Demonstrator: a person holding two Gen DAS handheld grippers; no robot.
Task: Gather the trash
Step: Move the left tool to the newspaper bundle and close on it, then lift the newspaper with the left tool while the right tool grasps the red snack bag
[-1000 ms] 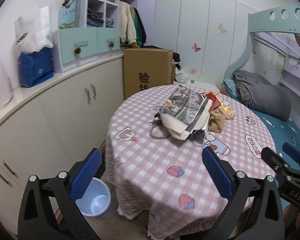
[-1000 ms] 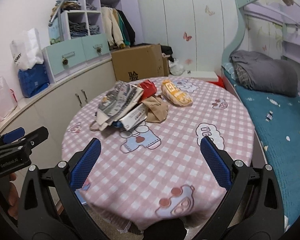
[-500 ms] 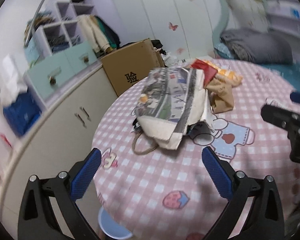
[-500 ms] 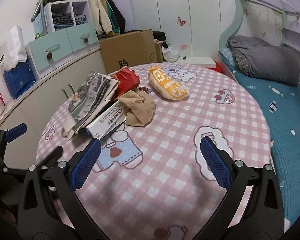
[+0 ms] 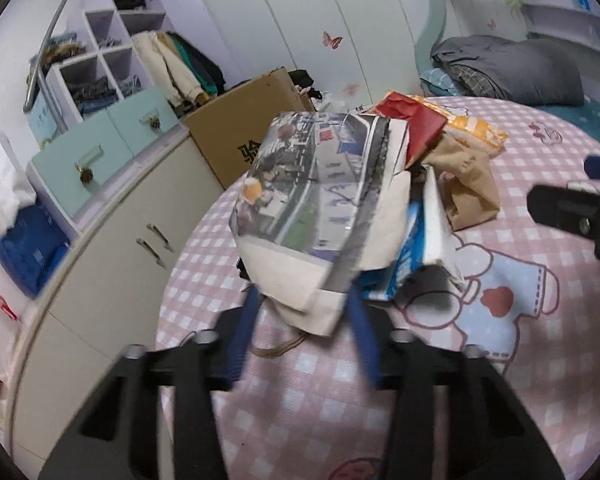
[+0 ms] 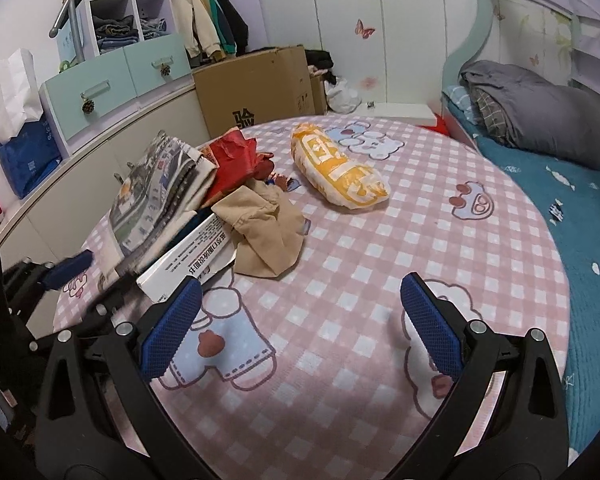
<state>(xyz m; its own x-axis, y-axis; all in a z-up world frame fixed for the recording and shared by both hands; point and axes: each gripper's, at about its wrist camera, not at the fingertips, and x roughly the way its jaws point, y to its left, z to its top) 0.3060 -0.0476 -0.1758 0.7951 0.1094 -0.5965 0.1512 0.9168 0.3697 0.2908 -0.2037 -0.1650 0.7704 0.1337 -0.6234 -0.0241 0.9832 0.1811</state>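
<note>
your left gripper [image 5: 302, 312] is closing around the cream canvas tote bag [image 5: 320, 264] under the folded newspaper [image 5: 312, 184], contact blurred; your right gripper [image 6: 300, 324] hangs spread, empty, over the pink checked tablecloth [image 6: 380, 264].

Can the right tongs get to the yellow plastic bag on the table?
Probably yes. The right tongs stand open over bare pink checked tablecloth, and nothing lies between them and the yellow plastic bag farther ahead.
</note>
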